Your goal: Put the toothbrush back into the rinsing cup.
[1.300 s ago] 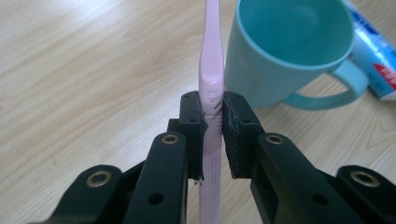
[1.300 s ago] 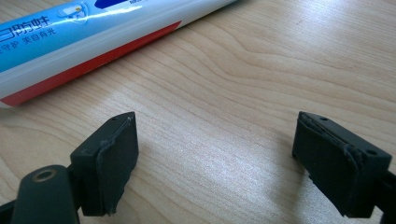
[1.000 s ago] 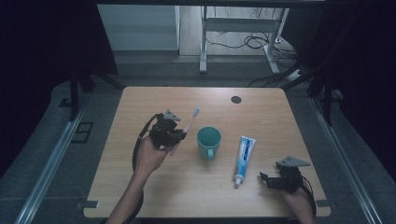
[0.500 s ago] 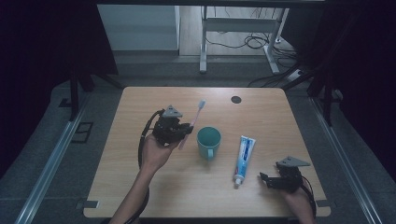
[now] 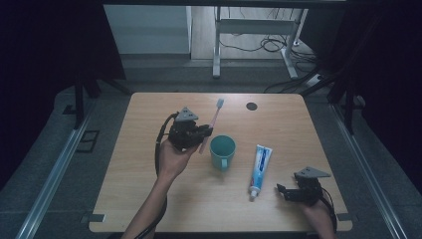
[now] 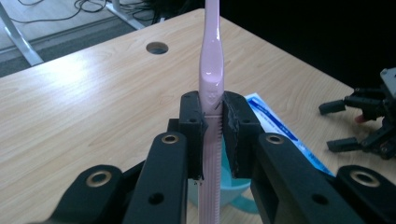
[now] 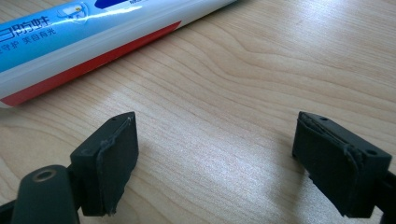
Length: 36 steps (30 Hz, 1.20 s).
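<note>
Left gripper view, pink ribbed toothbrush, upright

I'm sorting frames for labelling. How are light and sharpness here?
High view: dim, dark surround, soft detail on the toothbrush. Left gripper view: toothbrush sharp, with glare on its neck. Right gripper view: sheen on the table and the toothpaste tube.

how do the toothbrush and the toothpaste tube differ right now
The pink toothbrush is clamped in the left gripper, lifted off the table; the toothpaste tube lies flat on the wood, untouched. The toothbrush is slim and plain pink; the toothpaste tube is broader, blue and white with red.
</note>
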{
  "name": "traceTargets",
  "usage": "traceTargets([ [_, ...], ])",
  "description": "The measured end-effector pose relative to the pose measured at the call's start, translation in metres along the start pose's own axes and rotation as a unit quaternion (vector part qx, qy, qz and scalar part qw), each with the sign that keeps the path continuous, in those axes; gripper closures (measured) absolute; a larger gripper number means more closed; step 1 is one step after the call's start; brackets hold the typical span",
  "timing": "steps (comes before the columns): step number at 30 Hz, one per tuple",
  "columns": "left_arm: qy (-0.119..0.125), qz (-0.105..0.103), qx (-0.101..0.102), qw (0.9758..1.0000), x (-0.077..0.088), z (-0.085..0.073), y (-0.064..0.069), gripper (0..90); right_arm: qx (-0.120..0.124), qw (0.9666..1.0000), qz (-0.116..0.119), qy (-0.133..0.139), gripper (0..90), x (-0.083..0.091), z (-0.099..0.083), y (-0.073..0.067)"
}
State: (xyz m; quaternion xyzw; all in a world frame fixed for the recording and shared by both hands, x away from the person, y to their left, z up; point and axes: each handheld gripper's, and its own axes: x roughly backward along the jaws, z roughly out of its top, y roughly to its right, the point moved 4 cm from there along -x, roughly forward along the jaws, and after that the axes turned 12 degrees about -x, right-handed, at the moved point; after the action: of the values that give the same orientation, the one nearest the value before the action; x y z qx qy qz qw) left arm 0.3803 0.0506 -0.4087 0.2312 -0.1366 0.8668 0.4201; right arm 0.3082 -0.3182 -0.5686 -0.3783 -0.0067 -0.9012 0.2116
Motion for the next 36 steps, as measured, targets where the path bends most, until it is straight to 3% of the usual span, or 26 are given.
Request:
traceTargets([
  [22, 0.012, -0.002, -0.017, 0.9998, -0.035, 0.016, 0.013, 78.9, 0.000, 1.0000, 0.000, 0.000, 14.3, 0.000, 0.000, 0.000],
  [36, 0.011, 0.000, -0.014, 0.9998, -0.050, 0.008, 0.015, 79.0, -0.001, 1.0000, 0.001, -0.001, 14.3, 0.000, 0.000, 0.000],
])
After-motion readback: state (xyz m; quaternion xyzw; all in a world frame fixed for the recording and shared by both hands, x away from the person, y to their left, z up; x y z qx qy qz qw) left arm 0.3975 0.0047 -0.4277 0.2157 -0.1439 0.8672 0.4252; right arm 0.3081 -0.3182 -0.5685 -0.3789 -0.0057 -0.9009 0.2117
